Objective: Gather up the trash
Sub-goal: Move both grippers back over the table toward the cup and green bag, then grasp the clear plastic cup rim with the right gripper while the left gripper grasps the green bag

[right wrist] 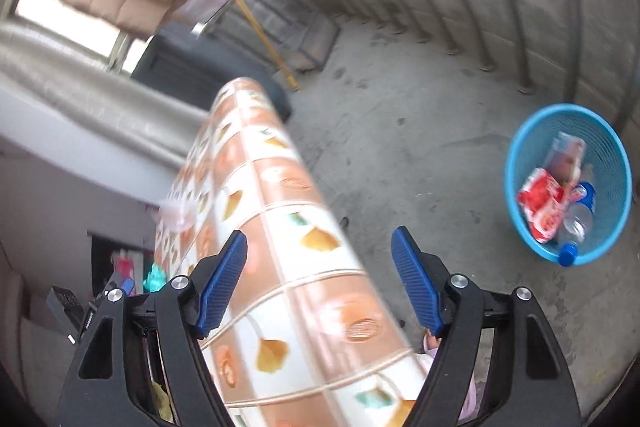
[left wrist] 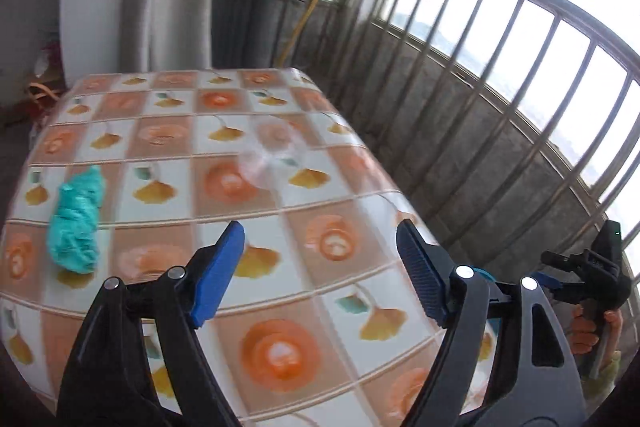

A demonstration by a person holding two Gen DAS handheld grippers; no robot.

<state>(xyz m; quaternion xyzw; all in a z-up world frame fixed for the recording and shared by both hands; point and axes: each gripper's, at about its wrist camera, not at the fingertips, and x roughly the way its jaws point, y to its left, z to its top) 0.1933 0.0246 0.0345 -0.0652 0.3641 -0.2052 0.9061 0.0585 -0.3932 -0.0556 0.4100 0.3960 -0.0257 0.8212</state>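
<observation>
While a teal crumpled wad (left wrist: 76,223) and a clear plastic cup (left wrist: 272,155) are left on the table (left wrist: 280,291), the blue bin (right wrist: 516,163) on the floor is already part-filled w/ wrappers and a bottle. Both pieces are seen ahead of the left gripper (left wrist: 320,267), wad to its left. Left and right gripper (right wrist: 320,275) are spread wide, nothing held.

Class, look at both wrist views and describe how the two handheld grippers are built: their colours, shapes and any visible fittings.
Both match. The left gripper and the right gripper each have two black, angular plastic arms with triangular cut-outs and round silver pivot bolts. Each finger ends in a blue pad with a ribbed gripping face. In the left wrist view, the hand holding the right gripper's black handle shows a pale cuff.
</observation>
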